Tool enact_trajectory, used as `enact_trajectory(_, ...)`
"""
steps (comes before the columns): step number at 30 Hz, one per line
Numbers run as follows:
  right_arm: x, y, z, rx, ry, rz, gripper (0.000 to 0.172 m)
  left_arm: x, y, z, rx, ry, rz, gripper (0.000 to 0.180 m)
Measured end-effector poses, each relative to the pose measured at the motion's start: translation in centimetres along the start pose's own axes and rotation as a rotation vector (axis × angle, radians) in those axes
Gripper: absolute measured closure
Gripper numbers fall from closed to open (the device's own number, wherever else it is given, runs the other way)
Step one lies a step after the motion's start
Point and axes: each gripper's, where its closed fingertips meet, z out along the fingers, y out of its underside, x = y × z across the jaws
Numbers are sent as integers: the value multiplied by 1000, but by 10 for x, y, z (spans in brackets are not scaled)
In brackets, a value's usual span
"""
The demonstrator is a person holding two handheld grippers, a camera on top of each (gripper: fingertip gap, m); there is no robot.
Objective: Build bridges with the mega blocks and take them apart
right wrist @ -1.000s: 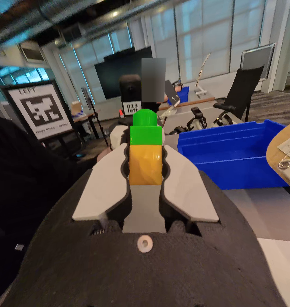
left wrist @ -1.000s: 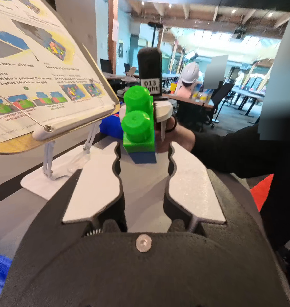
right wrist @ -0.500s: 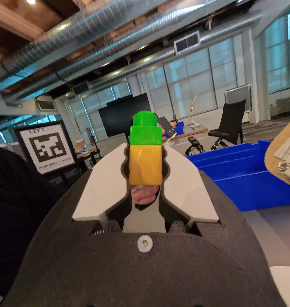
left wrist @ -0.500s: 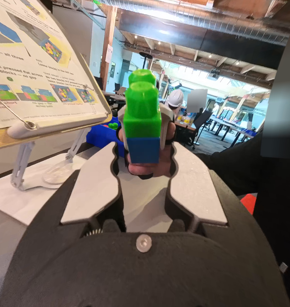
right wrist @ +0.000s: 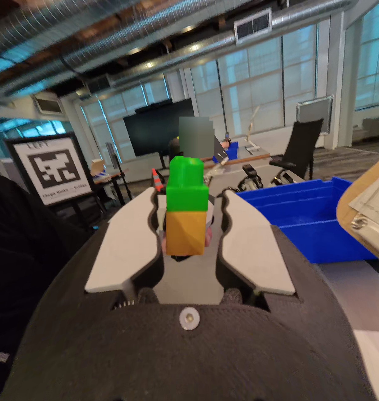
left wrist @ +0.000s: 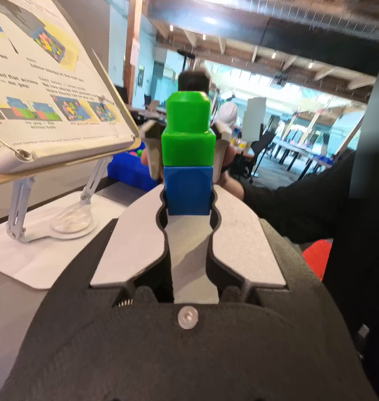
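Bridge of 3 blocks, held up in the air between the 2 tools, above the worktop (left wrist: 27,256). Nearest in the left wrist view: left tool (left wrist: 188,196) clamped on the blue block (left wrist: 187,191), both pads pressed to its sides. Snapped on top of it, one end of the long green block (left wrist: 188,138), studs up. Just behind, right tool (left wrist: 185,147) spread wide, one finger on each side of the green block, apart from it. Farther left, a clipboard (left wrist: 53,91) with an instruction sheet, tilted on a white stand. Beyond that, a blue bin (left wrist: 129,173).

Nearest in the right wrist view: right tool (right wrist: 188,208) gaping, clear gaps on both sides of the yellow block (right wrist: 185,233), no pad touching. Same green block (right wrist: 186,191) seated on the yellow one. Behind the blocks, parts of the left tool and a hand, mostly hidden. To the right, on the worktop, the blue bin (right wrist: 303,217). Farther left, a framed marker sign (right wrist: 51,169) on a stand. At the far back, a dark screen (right wrist: 158,128), a black chair (right wrist: 303,147) and tall windows.
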Motion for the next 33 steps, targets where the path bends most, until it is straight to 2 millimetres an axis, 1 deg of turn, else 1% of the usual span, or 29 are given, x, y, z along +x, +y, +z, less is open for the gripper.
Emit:
enact_trajectory(1, 2, 0, -1, -38, 15, -18, 108, 0, 4, -1, -41, -6, 13, 145)
enact_trajectory(4, -6, 6, -1, -152, -20, -60, 113, 3, 10, -1, -115, 3, 11, 145)
enact_trajectory(5, -9, 9, -1, -180, -38, -73, 119, 5, 14, -1, -145, 16, 2, 145)
enact_trajectory(7, -13, 13, 0, -195, -64, -76, 137, 7, 24, 2, -206, 24, 5, 145)
enact_trajectory(9, -10, 16, 1, -193, -65, -16, 141, 4, 31, 4, -236, 10, -4, 145)
enact_trajectory(12, -4, 10, 0, -127, -40, 24, 141, 2, 17, 2, -123, 36, -62, 145)
enact_trajectory(15, -3, 9, 2, -113, -20, 14, 141, 1, 15, 1, -105, 36, -53, 145)
enact_trajectory(22, -3, -4, 1, 1, 7, 33, 141, 3, -2, 1, 64, 78, -69, 142)
enact_trajectory(23, -3, -6, 0, 23, 10, 37, 141, 4, -3, 2, 88, 89, -70, 141)
enact_trajectory(25, -1, -11, -3, 65, 24, 47, 141, 4, 0, 6, 90, 95, -74, 133)
enact_trajectory(28, 1, -16, -6, 113, 21, 72, 141, 5, 1, 14, 112, 85, -68, 128)
enact_trajectory(29, 2, -15, -6, 111, 25, 74, 141, 5, -1, 15, 135, 82, -69, 129)
enact_trajectory(31, 0, -11, -3, 105, 14, 80, 141, 5, -6, 14, 192, 78, -78, 140)
enact_trajectory(33, -1, -10, -2, 108, 15, 86, 141, 4, -7, 12, 207, 82, -85, 142)
